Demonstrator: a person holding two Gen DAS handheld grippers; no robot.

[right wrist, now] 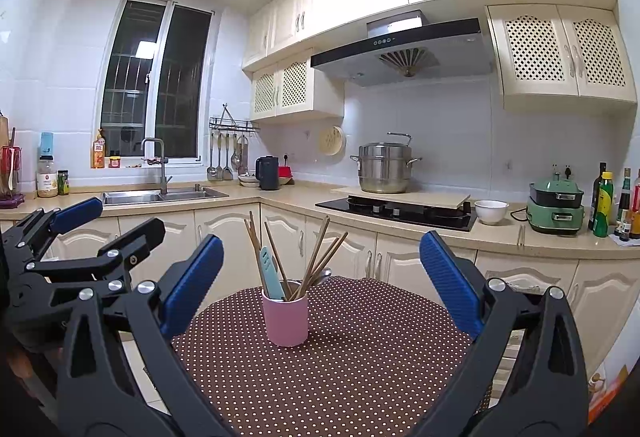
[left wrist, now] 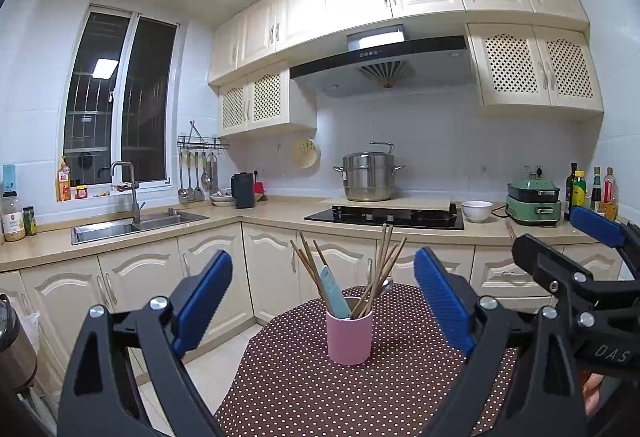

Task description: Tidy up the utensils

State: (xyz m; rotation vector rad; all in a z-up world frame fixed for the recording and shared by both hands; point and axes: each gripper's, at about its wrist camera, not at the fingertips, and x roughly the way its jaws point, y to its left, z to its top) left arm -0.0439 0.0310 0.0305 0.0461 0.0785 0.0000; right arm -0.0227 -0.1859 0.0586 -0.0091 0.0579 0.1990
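A pink cup (left wrist: 349,335) stands on a brown polka-dot table (left wrist: 304,393). It holds several wooden chopsticks (left wrist: 384,261), a teal spatula (left wrist: 333,291) and a metal utensil. My left gripper (left wrist: 323,287) is open and empty, a little back from the cup. The right gripper (left wrist: 560,241) shows at the right edge of the left wrist view, open. In the right wrist view the cup (right wrist: 285,321) with chopsticks (right wrist: 320,257) and spatula (right wrist: 270,273) stands ahead of my open, empty right gripper (right wrist: 321,267). The left gripper (right wrist: 120,221) is at its left.
Behind the table runs a beige L-shaped counter (left wrist: 260,217) with a sink (left wrist: 132,227), a black hob (left wrist: 384,217), a steel pot (left wrist: 368,177), a white bowl (left wrist: 477,210), a green cooker (left wrist: 532,203) and bottles (left wrist: 592,193). Ladles hang on a wall rack (left wrist: 200,173).
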